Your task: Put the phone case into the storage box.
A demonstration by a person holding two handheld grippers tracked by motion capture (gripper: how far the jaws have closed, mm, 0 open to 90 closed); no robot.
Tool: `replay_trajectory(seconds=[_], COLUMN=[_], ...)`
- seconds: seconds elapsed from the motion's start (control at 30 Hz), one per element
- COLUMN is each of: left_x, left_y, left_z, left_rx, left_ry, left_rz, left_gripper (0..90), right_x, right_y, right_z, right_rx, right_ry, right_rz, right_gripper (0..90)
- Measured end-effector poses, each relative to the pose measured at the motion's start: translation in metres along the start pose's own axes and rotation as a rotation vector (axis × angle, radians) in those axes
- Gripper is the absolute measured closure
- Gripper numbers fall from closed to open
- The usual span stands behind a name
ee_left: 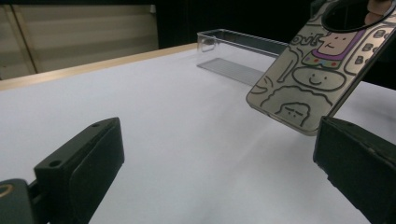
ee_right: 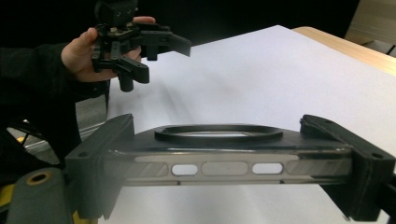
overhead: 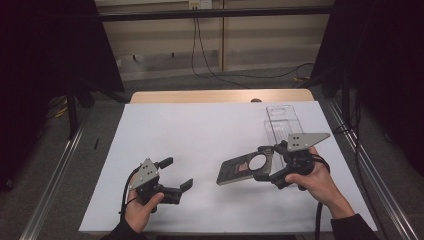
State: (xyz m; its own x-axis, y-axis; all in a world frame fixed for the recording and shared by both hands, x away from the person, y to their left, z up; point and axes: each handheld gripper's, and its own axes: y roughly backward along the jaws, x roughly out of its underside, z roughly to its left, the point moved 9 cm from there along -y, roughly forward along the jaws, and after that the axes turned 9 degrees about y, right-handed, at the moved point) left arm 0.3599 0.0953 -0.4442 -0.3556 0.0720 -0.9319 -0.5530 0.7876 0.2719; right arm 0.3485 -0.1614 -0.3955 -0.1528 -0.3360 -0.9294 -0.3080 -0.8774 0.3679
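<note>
Right hand-held gripper (overhead: 266, 162), near the front right of the white counter (overhead: 200, 130), is clamped across a phone case (overhead: 245, 169), its two black jaws pressing the case's long edges. The case is lifted off the counter and tilted, with its free end dipping toward the middle. Left hand-held gripper (overhead: 175, 174) hangs near the front left with its jaws spread wide and nothing between them. Beyond the case, at the right rear, stands a clear plastic tray (overhead: 283, 120), likely where the case belongs.

To do this step well, keep the squeeze steady on the edges, level the case, and carry it over the tray rim before lowering; the free gripper could steady the loose end.

From the left gripper view, the case's back shows cartoon faces drawn in dark outline (ee_left: 303, 79). From the right gripper view, the case's side rim shows button cut-outs and a raised ring (ee_right: 218, 133), detail too small to read from above.
</note>
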Motion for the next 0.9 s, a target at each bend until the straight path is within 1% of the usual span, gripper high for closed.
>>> replay_trajectory(seconds=[0.03,0.1,0.13,0.2,0.27,0.33,0.37,0.4,0.43,0.47,0.5,0.6,0.67,0.7,0.8,0.9], left_x=[0.0,0.0,0.0,0.0,0.001,0.003,0.004,0.003,0.003,0.003,0.003,0.007,0.008,0.008,0.01,0.011], left_y=[0.002,0.006,0.008,0.013,0.019,0.025,0.028,0.032,0.035,0.037,0.039,0.047,0.052,0.054,0.06,0.062], left_z=[0.0,0.003,0.005,0.009,0.013,0.019,0.021,0.023,0.026,0.028,0.031,0.038,0.042,0.044,0.049,0.049], left_rx=[0.0,-0.025,-0.026,-0.05,-0.062,-0.083,-0.086,-0.094,-0.106,-0.118,-0.131,-0.173,-0.185,-0.203,-0.231,-0.242], left_ry=[0.0,-0.002,0.001,0.012,0.013,0.022,0.031,0.04,0.044,0.057,0.055,0.063,0.061,0.066,0.085,0.073], left_rz=[-0.001,-0.014,-0.02,-0.036,-0.04,-0.043,-0.039,-0.047,-0.051,-0.059,-0.057,-0.071,-0.081,-0.085,-0.095,-0.097], left_gripper=[1.9,1.9,1.9,1.9,1.8,1.9,1.7,1.7,1.4,1.1,1.2,1.2,1.3,1.5,1.2,1.2], right_x=[0.0,0.0,-0.001,-0.001,-0.002,-0.002,-0.002,-0.002,-0.002,-0.002,-0.002,-0.003,-0.003,-0.003,-0.005,-0.008], right_y=[0.001,0.002,0.003,0.006,0.008,0.011,0.013,0.013,0.014,0.015,0.015,0.018,0.021,0.023,0.027,0.031], right_z=[-0.001,-0.003,-0.004,-0.006,-0.008,-0.01,-0.01,-0.011,-0.012,-0.012,-0.013,-0.017,-0.019,-0.021,-0.027,-0.032], right_rx=[0.006,0.018,0.024,0.037,0.05,0.06,0.065,0.072,0.079,0.084,0.086,0.108,0.12,0.129,0.152,0.173], right_ry=[0.0,-0.008,-0.014,-0.021,-0.031,-0.041,-0.044,-0.048,-0.05,-0.051,-0.052,-0.057,-0.063,-0.068,-0.079,-0.081], right_rz=[0.006,0.005,0.002,0.002,-0.002,-0.005,-0.004,-0.007,-0.005,-0.005,-0.005,-0.001,-0.004,-0.001,0.0,0.004], right_gripper=[11.6,11.6,11.6,11.6,11.7,11.6,11.6,11.6,11.6,11.6,11.6,11.6,11.6,11.6,11.7,11.6])
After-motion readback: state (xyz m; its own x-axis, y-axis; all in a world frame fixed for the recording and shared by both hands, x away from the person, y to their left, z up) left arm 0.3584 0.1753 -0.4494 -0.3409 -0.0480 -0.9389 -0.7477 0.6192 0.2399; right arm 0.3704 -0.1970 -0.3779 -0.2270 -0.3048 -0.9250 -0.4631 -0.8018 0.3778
